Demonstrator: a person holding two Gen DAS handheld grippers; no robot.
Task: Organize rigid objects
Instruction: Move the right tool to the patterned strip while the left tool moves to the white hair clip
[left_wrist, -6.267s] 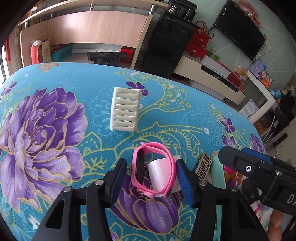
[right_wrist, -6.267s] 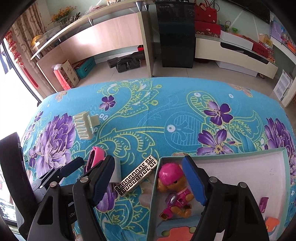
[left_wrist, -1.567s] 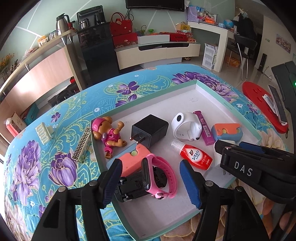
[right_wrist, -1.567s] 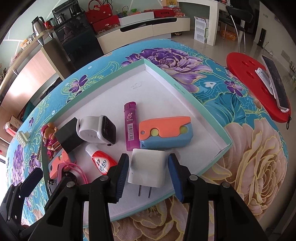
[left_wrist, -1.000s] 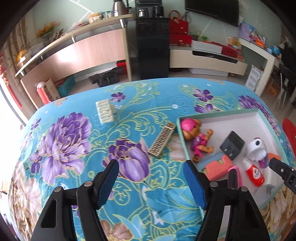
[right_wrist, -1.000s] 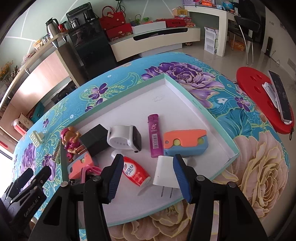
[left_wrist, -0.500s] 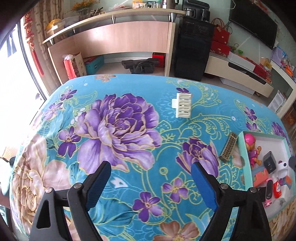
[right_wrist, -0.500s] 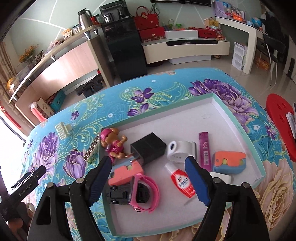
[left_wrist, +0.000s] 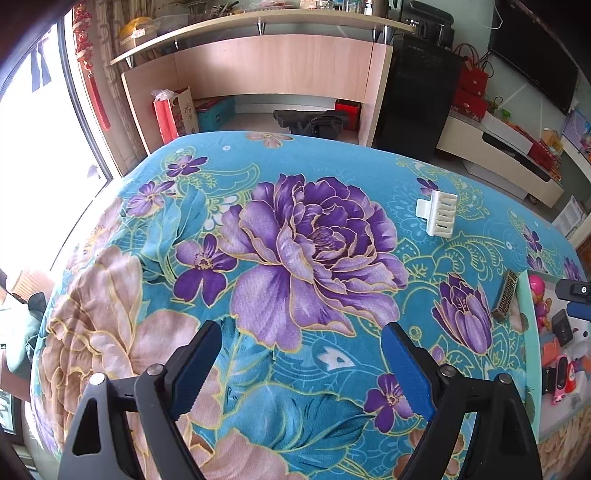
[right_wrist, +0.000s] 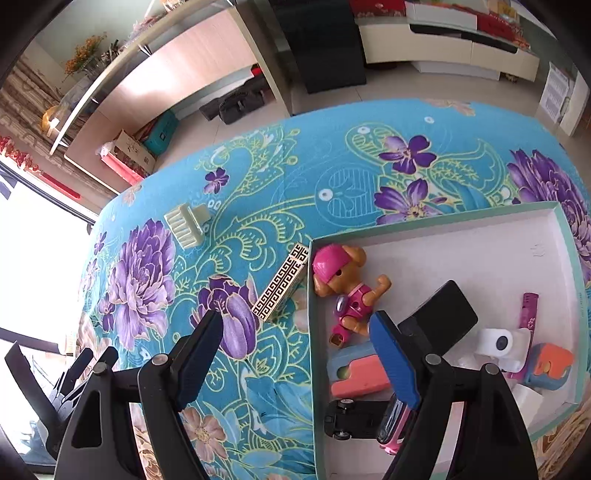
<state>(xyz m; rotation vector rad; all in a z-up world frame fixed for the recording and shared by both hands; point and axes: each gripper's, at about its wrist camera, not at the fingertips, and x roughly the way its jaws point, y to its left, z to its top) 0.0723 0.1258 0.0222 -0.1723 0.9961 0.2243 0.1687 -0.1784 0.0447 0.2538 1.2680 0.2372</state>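
A shallow white box with a green rim (right_wrist: 436, 219) lies on the floral cloth and holds a pink toy dog (right_wrist: 347, 284), a black adapter (right_wrist: 447, 317), a pink watch (right_wrist: 395, 417) and other small items. A gold-patterned bar (right_wrist: 282, 284) lies just outside the box's left wall; it also shows in the left wrist view (left_wrist: 506, 295). A cream hair clip (left_wrist: 437, 212) lies further off on the cloth (right_wrist: 184, 223). My left gripper (left_wrist: 301, 365) is open and empty above the cloth, well left of the box. My right gripper (right_wrist: 295, 350) is open and empty above the box's left wall.
The table is covered by a teal cloth with purple flowers (left_wrist: 314, 251). The box (left_wrist: 526, 332) sits at the right edge of the left wrist view. A wooden counter (left_wrist: 277, 66), a black cabinet (left_wrist: 417, 99) and floor clutter stand beyond the table.
Both grippers have let go of their objects, the pink watch and the white plug, in the box. Both have swung left, the left one far over the bare cloth, jaws wide open.
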